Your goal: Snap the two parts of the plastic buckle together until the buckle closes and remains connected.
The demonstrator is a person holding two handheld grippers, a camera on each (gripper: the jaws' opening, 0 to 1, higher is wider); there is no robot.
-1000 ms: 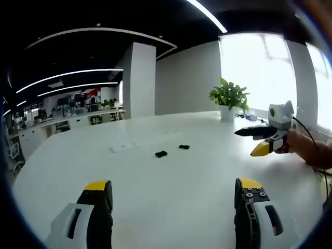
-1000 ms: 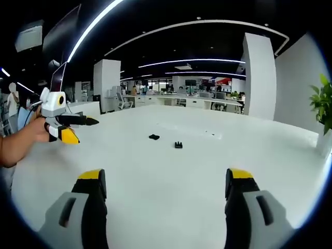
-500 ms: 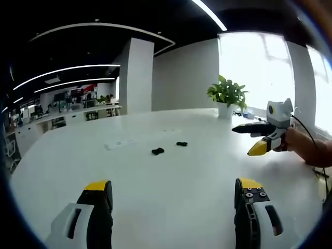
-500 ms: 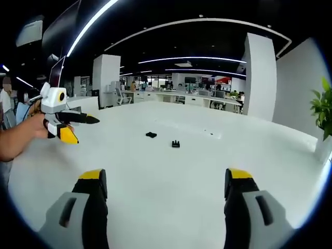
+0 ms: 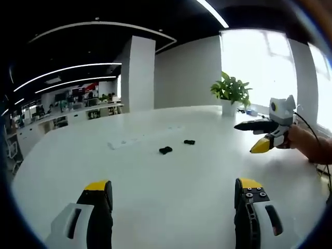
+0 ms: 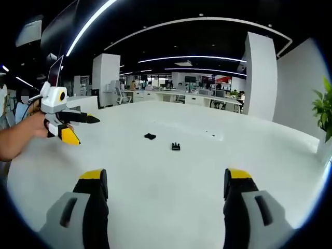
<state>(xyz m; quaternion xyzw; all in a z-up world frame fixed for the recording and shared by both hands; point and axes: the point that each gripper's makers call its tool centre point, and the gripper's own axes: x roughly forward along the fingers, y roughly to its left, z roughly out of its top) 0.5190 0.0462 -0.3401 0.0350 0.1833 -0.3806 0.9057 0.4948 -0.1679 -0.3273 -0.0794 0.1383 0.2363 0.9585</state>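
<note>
Two small black buckle parts lie apart on the white table (image 5: 171, 187): one part (image 5: 165, 150) nearer and the other part (image 5: 189, 141) a little beyond it in the left gripper view. The right gripper view shows them as one part (image 6: 150, 136) and the pronged part (image 6: 176, 147). My left gripper (image 5: 174, 194) is open above the table, well short of them, and appears as a yellow-tipped tool (image 6: 72, 127) held by a hand. My right gripper (image 6: 166, 192) is open too, seen from the side (image 5: 259, 136) at the right.
A potted plant (image 5: 231, 96) stands at the table's far edge. A pale flat strip (image 5: 122, 143) lies on the table beyond the buckle parts. A person's forearm (image 6: 18, 137) reaches in at the left. Office desks and pillars stand behind.
Both views shifted only slightly with the hands. The buckle parts lie where they were and both grippers stay open.
</note>
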